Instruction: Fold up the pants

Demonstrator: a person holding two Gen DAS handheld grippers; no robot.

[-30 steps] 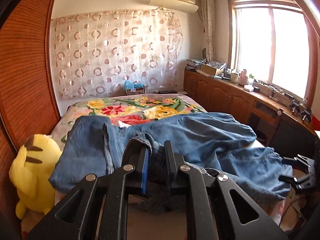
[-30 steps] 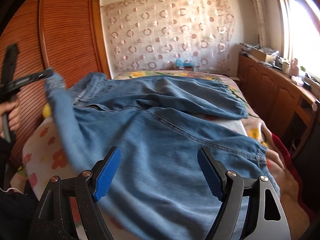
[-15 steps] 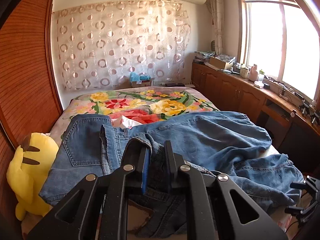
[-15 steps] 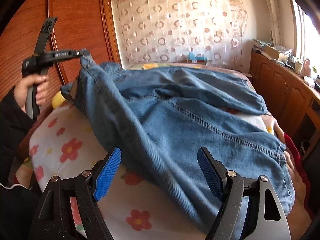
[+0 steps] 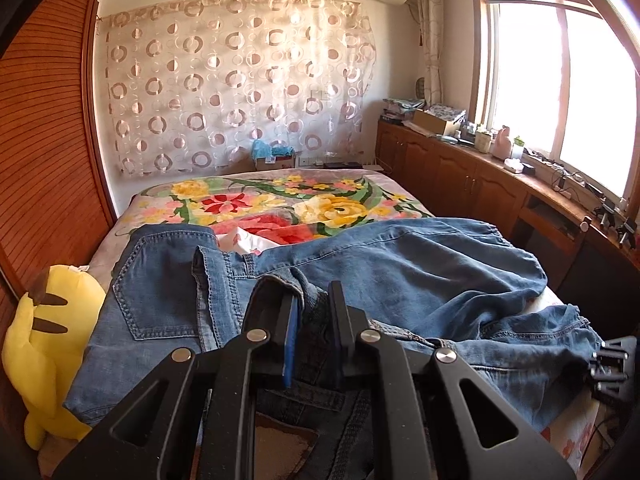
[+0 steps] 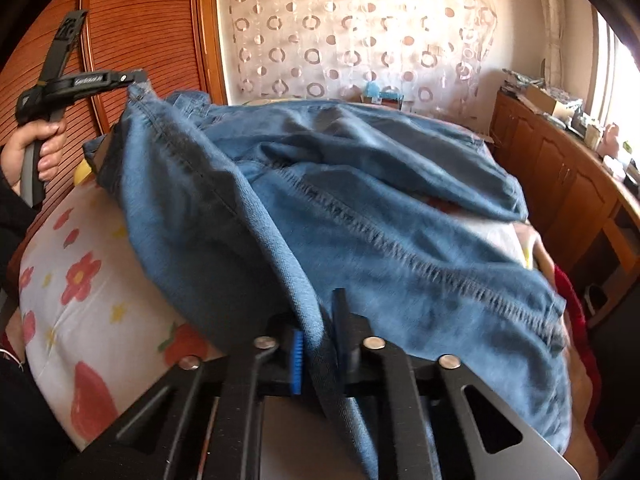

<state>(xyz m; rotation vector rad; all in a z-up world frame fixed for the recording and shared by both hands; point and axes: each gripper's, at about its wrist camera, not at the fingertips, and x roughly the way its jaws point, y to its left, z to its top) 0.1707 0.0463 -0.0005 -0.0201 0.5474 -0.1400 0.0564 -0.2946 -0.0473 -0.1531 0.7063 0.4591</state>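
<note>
Blue denim pants [image 5: 400, 272] lie crumpled across the flowered bed [image 5: 280, 208]. In the left wrist view my left gripper [image 5: 314, 308] is shut on a bunch of waistband denim, held just above the bed's near edge. The right wrist view shows that left gripper [image 6: 136, 78] at the upper left, in a person's hand [image 6: 40, 148], lifting a corner of the pants [image 6: 360, 184]. My right gripper [image 6: 320, 332] is closing, and its blue pads press on a fold of a pant leg at the near bed edge. It also shows as the right gripper [image 5: 612, 364] at the right edge.
A yellow plush toy [image 5: 44, 344] leans at the bed's left side against a slatted wooden door [image 5: 48, 140]. Wooden cabinets [image 5: 460, 176] with a cluttered top run along the right under the window. A circle-patterned curtain [image 5: 240, 80] hangs behind the bed.
My right gripper has dropped toward the near edge of the pants and gone from wide open to closed on a fold. The left gripper has lowered a little, still holding the waistband.
</note>
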